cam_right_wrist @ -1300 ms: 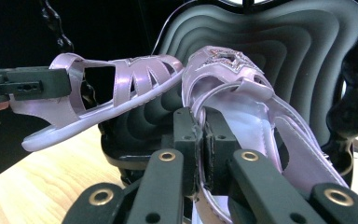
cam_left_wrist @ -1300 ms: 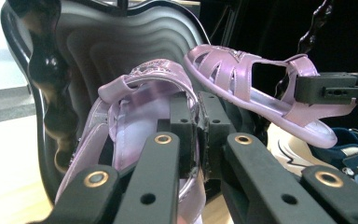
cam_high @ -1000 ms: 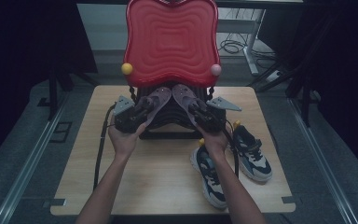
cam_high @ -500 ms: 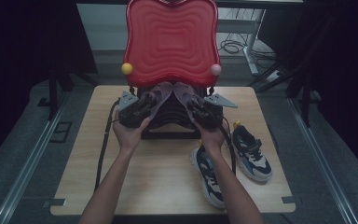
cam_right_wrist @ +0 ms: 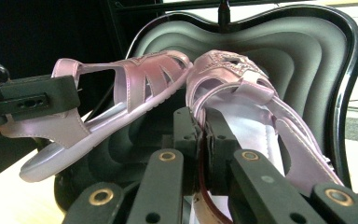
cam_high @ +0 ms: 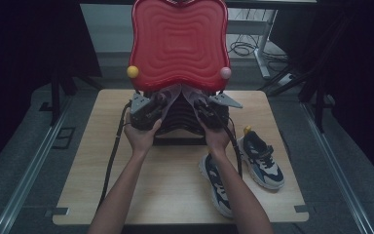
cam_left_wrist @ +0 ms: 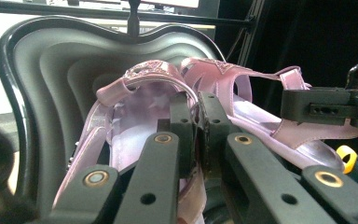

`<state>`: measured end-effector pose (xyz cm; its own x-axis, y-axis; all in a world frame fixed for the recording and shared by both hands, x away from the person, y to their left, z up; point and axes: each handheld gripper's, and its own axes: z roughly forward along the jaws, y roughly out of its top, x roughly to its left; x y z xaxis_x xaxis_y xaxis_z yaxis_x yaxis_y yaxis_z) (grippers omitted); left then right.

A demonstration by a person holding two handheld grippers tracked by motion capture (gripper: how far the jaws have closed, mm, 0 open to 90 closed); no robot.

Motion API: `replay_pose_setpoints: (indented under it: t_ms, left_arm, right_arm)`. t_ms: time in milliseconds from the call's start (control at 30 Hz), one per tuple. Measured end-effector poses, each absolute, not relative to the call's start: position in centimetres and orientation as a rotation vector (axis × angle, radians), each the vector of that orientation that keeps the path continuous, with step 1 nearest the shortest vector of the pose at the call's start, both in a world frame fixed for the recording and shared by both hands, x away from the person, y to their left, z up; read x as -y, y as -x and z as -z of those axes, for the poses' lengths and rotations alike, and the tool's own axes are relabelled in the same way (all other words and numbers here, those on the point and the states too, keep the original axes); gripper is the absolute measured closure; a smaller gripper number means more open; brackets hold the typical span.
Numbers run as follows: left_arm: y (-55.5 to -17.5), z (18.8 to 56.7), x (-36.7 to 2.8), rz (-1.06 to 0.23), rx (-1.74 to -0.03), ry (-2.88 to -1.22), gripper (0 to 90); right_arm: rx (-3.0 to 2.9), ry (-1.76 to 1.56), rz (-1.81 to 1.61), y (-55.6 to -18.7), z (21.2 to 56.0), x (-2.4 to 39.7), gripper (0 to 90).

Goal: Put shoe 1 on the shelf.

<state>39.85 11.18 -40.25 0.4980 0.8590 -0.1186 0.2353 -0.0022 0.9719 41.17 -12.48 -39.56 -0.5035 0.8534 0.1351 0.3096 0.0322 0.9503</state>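
Item: pair of pink sandals, child-sized by look, glossy straps with glittered toe bands. The left sandal (cam_left_wrist: 135, 116) is being carried by the left gripper (cam_left_wrist: 193, 135), whose jaws are pinching the edge of its side strap between nearly closed pads; the right sandal (cam_right_wrist: 242, 107) is being held the same way by the right gripper (cam_right_wrist: 200, 140). Both are hanging toe-to-toe, tips almost meeting, over the open black case (cam_high: 177, 117) at the far middle of the table (cam_high: 102, 195), just under its raised red lid (cam_high: 177, 44).

Handling, as judged: light, with thin flexible straps and a stiffer sole; the glossy surface is likely slippery, so a strap or sole-rim pinch is serving better than any grip across the upper. The straps are probably bending under the load, so each shoe may swing.

Surroundings: a pair of navy-and-white sneakers (cam_high: 263, 158) is lying on the table's near right, well apart from the case. A yellow knob (cam_high: 132, 71) and a pink knob (cam_high: 225, 72) are sitting at the lid's lower corners.
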Motion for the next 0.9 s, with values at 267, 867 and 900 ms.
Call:
replay_pose_setpoints:
  t_ms: [267,867,900]
  left_arm:
    - [-40.5,40.2,-10.9,-0.691,-0.983,-1.523,86.4]
    - [-40.6,41.8,-10.2,-0.73,-0.965,-1.541,86.3]
    - [-40.6,42.0,-10.1,-0.735,-0.964,-1.544,86.3]
  right_arm:
    - [-1.811,-1.171,-1.482,-41.8,39.5,11.9,85.9]
    - [-1.796,-1.124,-1.448,-42.2,41.3,11.2,85.7]
    - [-1.8,-1.121,-1.445,-42.1,41.4,11.1,85.6]
